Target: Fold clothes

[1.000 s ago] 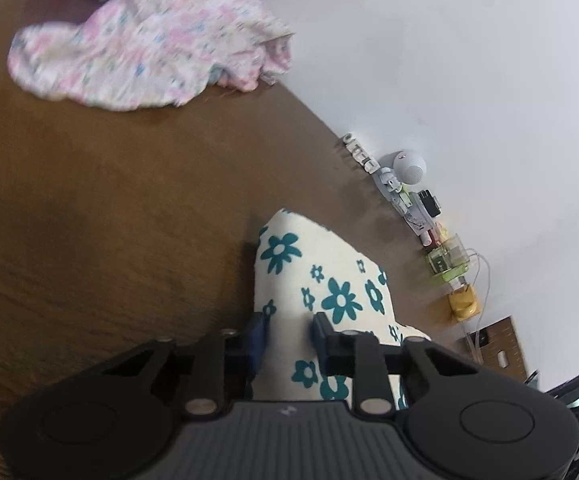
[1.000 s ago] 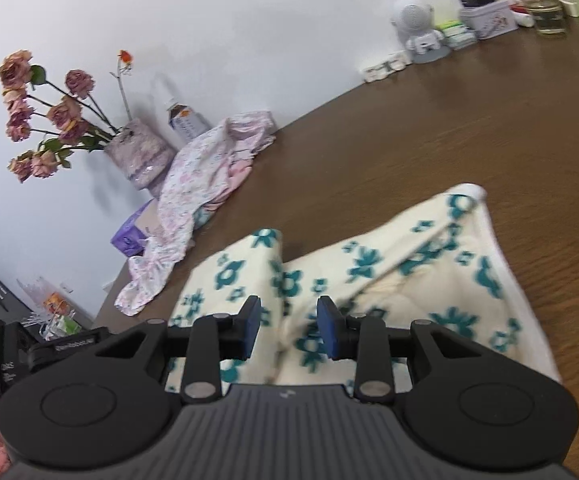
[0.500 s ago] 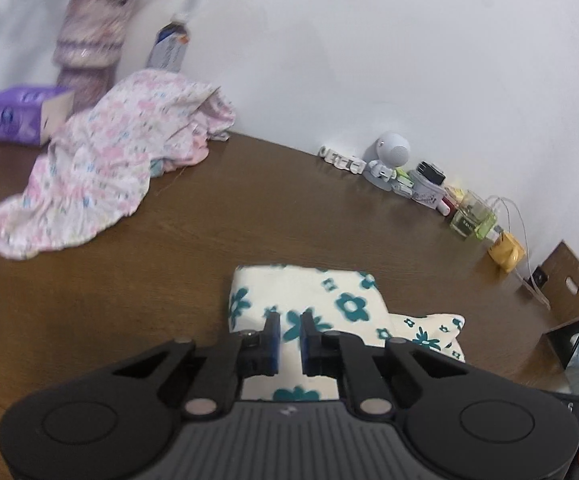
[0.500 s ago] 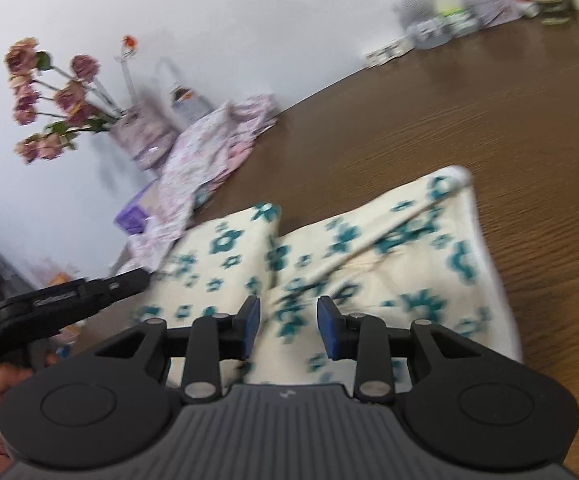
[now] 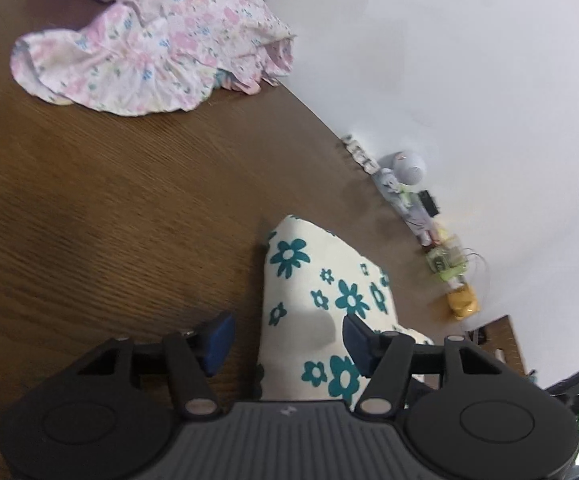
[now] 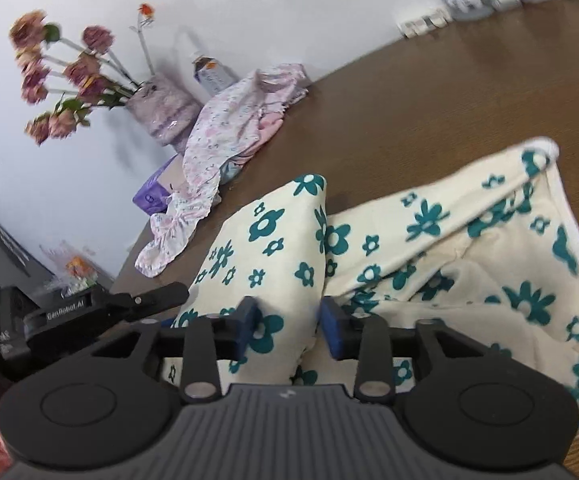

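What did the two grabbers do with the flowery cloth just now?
The left gripper was pinched on the teal-flowered cloth and is now opening, its pads clear of the fabric that still lies between them. The right gripper stays clamped on a fold of the same cloth. The pink flowered garment and the table look unchanged.

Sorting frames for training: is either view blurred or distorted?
Left wrist view: fisheye bends the table edge, clutter along the wall is soft, cream floral cloth fairly sharp. Right wrist view: flowers and wall-side clutter smear with blur.
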`<state>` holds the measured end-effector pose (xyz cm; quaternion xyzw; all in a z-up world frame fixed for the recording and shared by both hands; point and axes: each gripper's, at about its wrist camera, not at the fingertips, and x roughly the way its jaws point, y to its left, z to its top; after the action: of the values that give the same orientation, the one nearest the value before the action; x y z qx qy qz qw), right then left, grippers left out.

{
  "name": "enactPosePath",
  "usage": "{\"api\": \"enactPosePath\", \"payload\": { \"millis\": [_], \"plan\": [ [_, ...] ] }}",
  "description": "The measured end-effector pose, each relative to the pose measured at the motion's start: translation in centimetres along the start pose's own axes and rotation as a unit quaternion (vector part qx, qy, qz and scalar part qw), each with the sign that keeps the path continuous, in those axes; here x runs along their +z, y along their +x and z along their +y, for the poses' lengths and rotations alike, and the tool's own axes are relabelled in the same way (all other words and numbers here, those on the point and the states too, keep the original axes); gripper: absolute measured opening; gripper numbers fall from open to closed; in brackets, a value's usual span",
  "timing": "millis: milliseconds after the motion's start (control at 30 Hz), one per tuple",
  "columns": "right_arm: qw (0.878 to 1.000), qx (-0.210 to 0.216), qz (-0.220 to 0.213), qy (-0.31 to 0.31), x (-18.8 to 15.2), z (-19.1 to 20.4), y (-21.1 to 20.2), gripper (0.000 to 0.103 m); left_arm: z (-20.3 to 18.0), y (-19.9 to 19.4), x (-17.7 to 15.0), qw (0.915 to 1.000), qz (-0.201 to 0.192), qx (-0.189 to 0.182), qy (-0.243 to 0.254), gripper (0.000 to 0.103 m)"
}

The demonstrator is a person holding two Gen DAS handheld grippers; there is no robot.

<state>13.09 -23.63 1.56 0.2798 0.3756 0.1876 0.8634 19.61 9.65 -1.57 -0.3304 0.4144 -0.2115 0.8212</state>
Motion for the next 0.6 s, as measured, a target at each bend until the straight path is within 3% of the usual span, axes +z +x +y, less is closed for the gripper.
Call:
{"api": "enactPosePath", "payload": {
  "millis": [100,233,367,467,600],
  "plan": [
    [1.0,0.006,0.004,0.015,-0.2,-0.7,0.2,0.029,0.5,0.8,0.5,0.9994,0.017,-0.029,-0.013,0.059],
    [0.999,0.017,0.006,0.034,-0.6,-1.3,0.5,0.029,0.5,1.9,0.7,0.9985,0.033,-0.04,-0.017,0.05],
    [0.999,0.019,0.006,0.035,-0.6,-1.5,0.5,0.029,0.9,2.4,0.6,0.9985,0.035,-0.034,-0.023,0.024],
    [0.999,0.023,0.008,0.036,-0.6,-1.6,0.6,0.029,-0.1,2.1,0.4,0.9994,0.024,-0.023,0.009,0.015],
    [0.999,0.022,0.008,0.029,-0.5,-1.4,0.5,0.031,-2.8,1.6,0.2,0.9977,0.008,0.0,0.067,0.014]
  ]
}}
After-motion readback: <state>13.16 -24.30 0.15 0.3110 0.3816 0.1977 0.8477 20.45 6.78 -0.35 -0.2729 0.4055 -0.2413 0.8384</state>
